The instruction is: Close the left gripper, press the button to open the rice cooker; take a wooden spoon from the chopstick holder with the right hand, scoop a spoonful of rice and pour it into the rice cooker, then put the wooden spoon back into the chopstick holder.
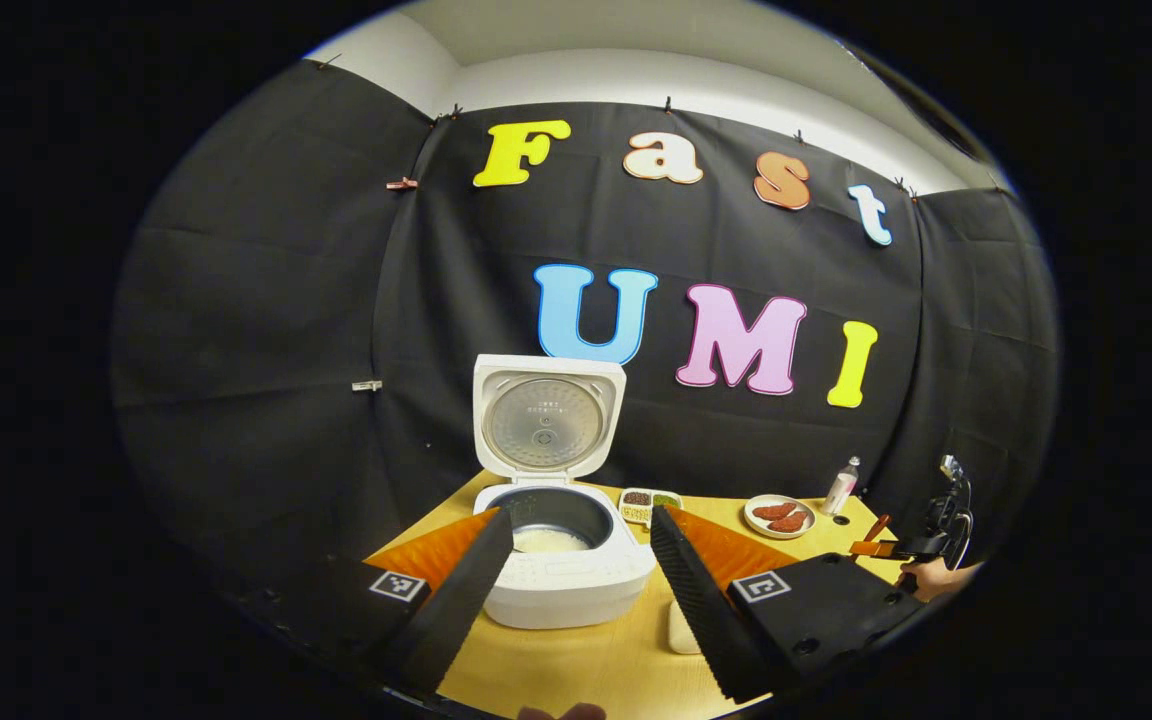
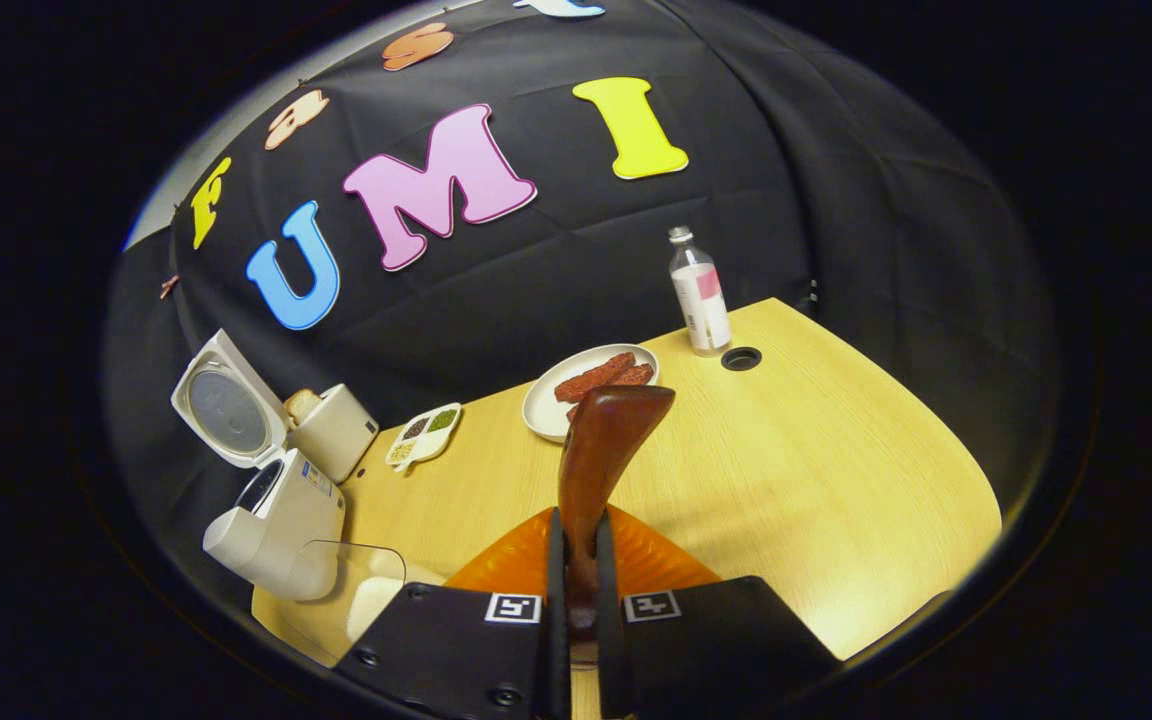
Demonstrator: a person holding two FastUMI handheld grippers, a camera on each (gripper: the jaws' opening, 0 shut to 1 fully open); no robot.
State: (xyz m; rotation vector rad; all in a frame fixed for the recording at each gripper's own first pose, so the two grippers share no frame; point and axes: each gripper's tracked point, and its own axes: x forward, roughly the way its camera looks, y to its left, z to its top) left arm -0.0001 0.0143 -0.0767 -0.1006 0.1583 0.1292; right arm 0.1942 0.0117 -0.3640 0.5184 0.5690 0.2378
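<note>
**Carrying the spoon with care**

Pinching the wooden spoon by its handle, my right gripper holds it above the table. The rice cooker stands open, rice inside. I judge returning it to the holder next: keep it level. My left gripper is spread.

My left gripper has two long flat fingers with ribbed inner faces, set on black blocks with screws and square black-and-white tags, orange ridged panels behind. My right gripper has the same black blocks, tags and orange panels.
</note>
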